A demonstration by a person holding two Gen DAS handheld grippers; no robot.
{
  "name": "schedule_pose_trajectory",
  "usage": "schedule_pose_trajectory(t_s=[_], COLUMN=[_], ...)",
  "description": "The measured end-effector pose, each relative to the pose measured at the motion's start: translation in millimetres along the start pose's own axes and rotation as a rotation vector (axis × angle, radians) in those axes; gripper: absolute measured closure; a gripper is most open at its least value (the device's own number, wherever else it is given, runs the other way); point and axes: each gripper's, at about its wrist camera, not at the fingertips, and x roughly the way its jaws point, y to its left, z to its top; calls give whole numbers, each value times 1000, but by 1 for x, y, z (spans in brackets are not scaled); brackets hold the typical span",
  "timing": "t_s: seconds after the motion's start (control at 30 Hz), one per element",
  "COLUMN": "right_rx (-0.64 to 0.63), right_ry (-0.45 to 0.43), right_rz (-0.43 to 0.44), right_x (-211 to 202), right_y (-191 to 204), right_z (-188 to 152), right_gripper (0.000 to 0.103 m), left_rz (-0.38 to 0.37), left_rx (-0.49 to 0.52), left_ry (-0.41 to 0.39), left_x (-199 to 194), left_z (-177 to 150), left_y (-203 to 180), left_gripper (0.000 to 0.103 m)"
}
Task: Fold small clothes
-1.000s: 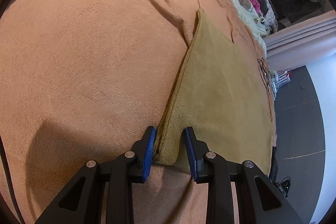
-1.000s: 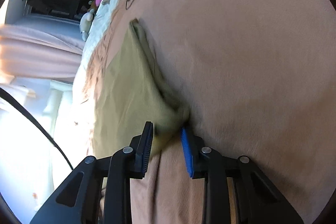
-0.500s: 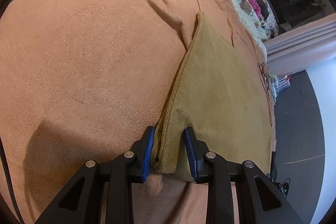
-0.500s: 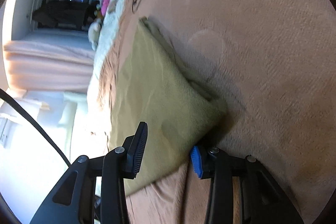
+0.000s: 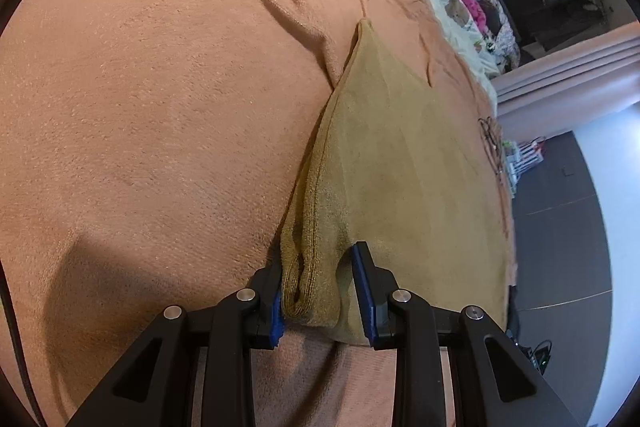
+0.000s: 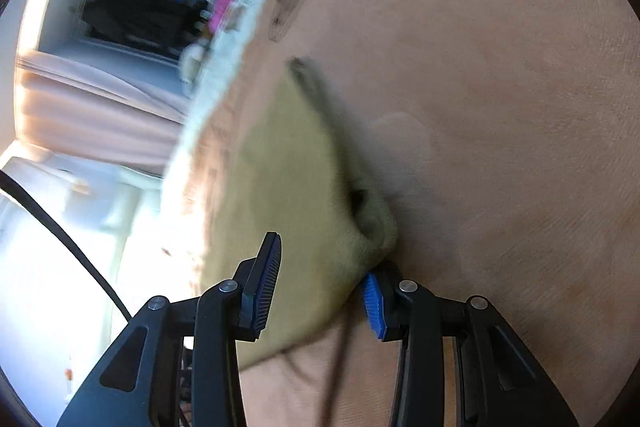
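Your left gripper (image 5: 318, 285) stood parted around a bunched corner of the olive cloth (image 5: 400, 163) lying folded on the orange blanket (image 5: 160, 107). Your right gripper (image 6: 324, 279) looked released too, though blur obscured it. Dragged fingers could have undone that fold.

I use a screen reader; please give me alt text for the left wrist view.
The left gripper, jaws open, straddles the bunched near corner of an olive-tan cloth. The cloth lies on a rumpled orange-brown blanket.
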Motion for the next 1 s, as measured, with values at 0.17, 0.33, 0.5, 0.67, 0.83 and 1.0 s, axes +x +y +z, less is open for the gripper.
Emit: schedule_pose_trajectory(t_s=[0.17, 0.33, 0.5, 0.67, 0.83, 1.0], right_rx=[-54, -105, -131, -162, -180, -179], right_ry=[-27, -25, -18, 6, 37, 33], right_rz=[-44, -84, -69, -37, -20, -17], right_x=[-3, -3, 1, -9, -17, -16], right_y=[10, 42, 76, 78, 72, 72], right_z=[-3, -9, 2, -4, -14, -20], right_gripper=[94, 102, 102, 102, 102, 102], left_rz=[53, 86, 72, 58, 28, 16], left_rx=[21, 73, 84, 76, 62, 53], left_ry=[-29, -62, -88, -114, -129, -129], left_x=[0, -7, -23, -49, -76, -95], left_z=[4, 4, 11, 13, 1, -19], left_y=[-3, -12, -17, -12, -1, 11], left_gripper=[91, 96, 97, 97, 97, 97])
